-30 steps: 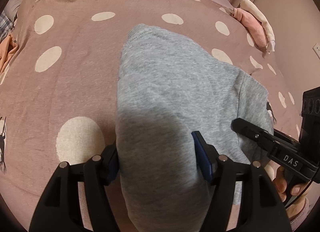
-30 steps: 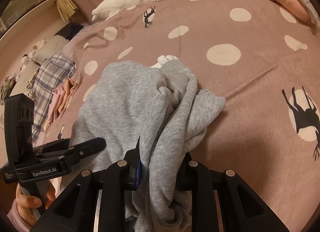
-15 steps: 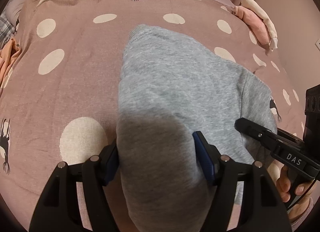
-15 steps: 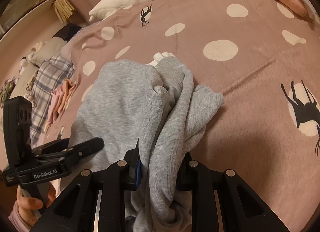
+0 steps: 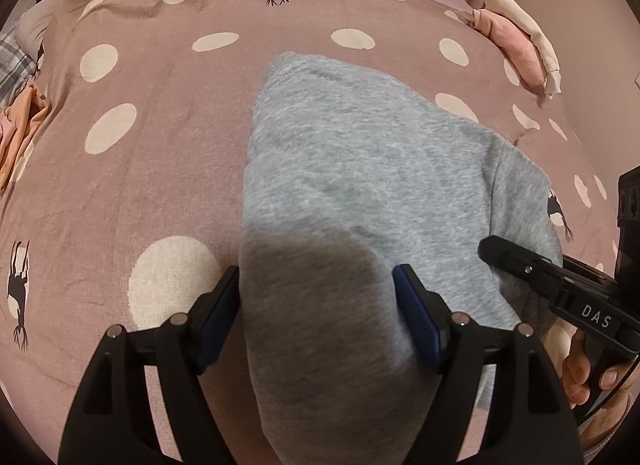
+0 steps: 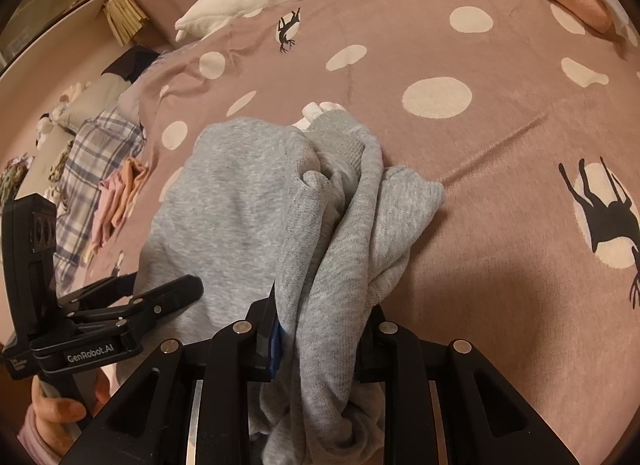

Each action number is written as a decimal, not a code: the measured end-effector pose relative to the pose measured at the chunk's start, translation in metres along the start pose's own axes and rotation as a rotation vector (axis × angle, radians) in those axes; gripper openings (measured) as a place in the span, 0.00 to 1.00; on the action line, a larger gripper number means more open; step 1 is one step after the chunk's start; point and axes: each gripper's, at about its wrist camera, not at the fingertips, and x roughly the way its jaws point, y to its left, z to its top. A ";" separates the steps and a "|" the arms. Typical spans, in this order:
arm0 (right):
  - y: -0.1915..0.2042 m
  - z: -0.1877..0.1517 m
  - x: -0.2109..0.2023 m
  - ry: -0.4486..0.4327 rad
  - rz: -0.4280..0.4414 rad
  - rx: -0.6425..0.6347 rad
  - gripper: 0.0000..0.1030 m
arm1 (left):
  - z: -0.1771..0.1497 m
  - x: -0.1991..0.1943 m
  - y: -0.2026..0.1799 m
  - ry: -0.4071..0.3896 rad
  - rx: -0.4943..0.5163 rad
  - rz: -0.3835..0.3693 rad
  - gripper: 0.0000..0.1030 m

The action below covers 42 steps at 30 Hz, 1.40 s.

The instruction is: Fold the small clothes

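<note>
Our left gripper [image 5: 318, 313] has just been opening, its pads spread around a fold of the soft grey knit sweatshirt [image 5: 360, 169] on the pink dotted bed cover [image 5: 140, 169], apparently releasing it. Our right gripper [image 6: 320, 341] is clamped on bunched cloth, holding that edge; only its view shows the crumpled sleeve.

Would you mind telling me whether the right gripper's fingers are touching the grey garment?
Touching. In the right wrist view, the right gripper has its fingers pinching a bunched fold of the grey garment.
</note>
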 end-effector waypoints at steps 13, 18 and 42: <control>-0.006 -0.002 0.000 0.003 0.012 0.020 0.27 | -0.002 0.001 0.002 0.001 -0.007 0.018 0.84; -0.007 -0.002 0.000 0.004 0.016 0.025 0.28 | -0.001 0.001 0.002 0.001 -0.007 0.018 0.85; -0.007 -0.004 0.001 0.007 0.012 0.025 0.29 | -0.002 0.002 0.003 0.005 -0.007 0.024 0.85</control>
